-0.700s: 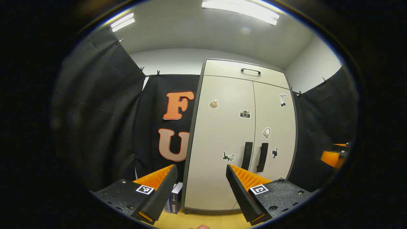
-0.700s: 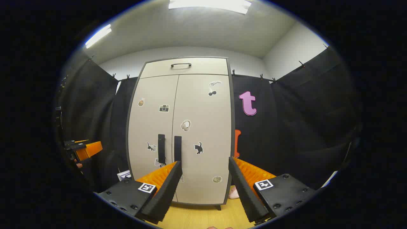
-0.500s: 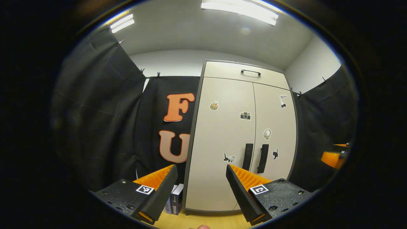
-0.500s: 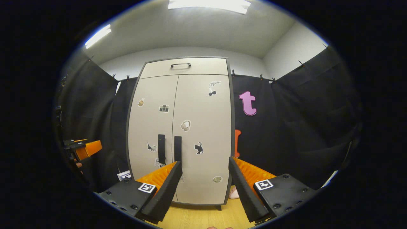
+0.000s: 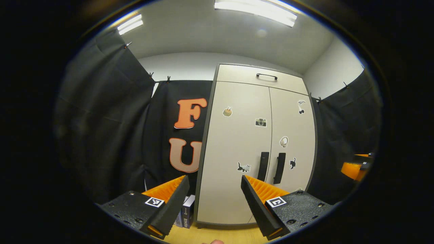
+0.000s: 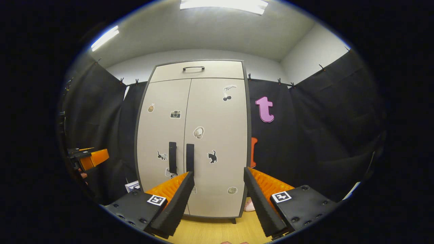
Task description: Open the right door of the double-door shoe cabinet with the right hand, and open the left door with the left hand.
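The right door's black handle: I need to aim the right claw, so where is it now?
In the right gripper view, the black vertical handle sits low on the beige right door, beside the centre seam, next to the left door's matching handle.

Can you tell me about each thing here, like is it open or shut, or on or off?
Left door: shut.
Right door: shut.
Top drawer: shut.
Left hand-held gripper: open, holding nothing, away from the cabinet.
Right hand-held gripper: open, holding nothing, away from the cabinet.
Ceiling lights: on.
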### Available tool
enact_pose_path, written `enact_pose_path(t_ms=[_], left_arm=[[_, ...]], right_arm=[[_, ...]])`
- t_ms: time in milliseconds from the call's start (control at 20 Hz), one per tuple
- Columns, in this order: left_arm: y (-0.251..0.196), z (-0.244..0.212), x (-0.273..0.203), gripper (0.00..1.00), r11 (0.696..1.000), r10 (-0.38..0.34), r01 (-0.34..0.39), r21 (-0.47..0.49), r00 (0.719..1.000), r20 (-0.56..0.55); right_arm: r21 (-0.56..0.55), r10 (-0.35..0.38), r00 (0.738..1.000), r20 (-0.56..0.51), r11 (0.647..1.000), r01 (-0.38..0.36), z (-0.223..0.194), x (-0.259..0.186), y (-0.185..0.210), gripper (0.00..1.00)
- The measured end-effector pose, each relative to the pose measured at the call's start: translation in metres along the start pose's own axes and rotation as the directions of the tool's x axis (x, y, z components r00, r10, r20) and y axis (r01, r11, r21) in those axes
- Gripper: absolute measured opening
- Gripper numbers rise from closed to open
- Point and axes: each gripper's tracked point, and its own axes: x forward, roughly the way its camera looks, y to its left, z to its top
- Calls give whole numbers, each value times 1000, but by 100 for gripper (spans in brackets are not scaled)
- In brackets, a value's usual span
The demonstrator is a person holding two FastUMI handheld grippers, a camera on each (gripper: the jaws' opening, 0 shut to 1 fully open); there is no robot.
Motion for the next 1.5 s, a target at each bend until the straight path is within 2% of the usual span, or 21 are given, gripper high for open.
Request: enact_pose_path(t_ms=[300, 350, 400, 500, 550, 600, 850, 1150, 1350, 1400, 1450, 1500], left_arm=[[3, -1, -1, 94, 1000, 5, -5, 4, 1000, 0], [3, -2, -1, 94, 1000, 8, -8, 2, 1000, -1], [5, -3, -1, 94, 1000, 10, -10, -2, 1000, -3], [8, -6, -2, 94, 1000, 19, -19, -14, 1000, -8], [9, -8, -3, 94, 1000, 20, -20, -18, 1000, -12], [10, -9, -4, 94, 1000, 18, -19, -19, 1000, -16], [10, -12, -9, 94, 1000, 25, -25, 16, 1000, -14], [13, -19, -12, 94, 999, 34, -34, 13, 999, -25], [25, -19, -12, 94, 998, 63, -62, 15, 998, -24], [28, -20, -12, 94, 998, 67, -67, 11, 997, -21], [29, -19, -12, 94, 997, 71, -71, 8, 997, -20], [31, -19, -10, 94, 997, 74, -74, 8, 997, -20]], right_arm=[[9, 22, 1000, -1, 1000, -22, -1, 8, 9, 93], [12, 29, 1000, 6, 999, -29, 1, 13, 12, 97], [20, 31, 999, 11, 999, -31, 3, 20, 14, 97], [41, 49, 999, 14, 998, -49, 7, 37, 25, 97], [52, 66, 998, 19, 996, -67, 9, 47, 31, 94], [61, 80, 996, 31, 995, -81, 13, 59, 38, 97], [53, 125, 992, 2, 991, -125, 7, 129, 67, 97], [45, 108, 992, -70, 993, -105, -10, 204, 84, 97], [57, 81, 993, -86, 995, -76, -18, 233, 83, 97], [59, 73, 993, -93, 996, -67, -22, 238, 83, 93], [59, 68, 992, -103, 996, -62, -25, 243, 82, 97], [70, 85, 990, -110, 995, -78, -28, 246, 86, 93]])
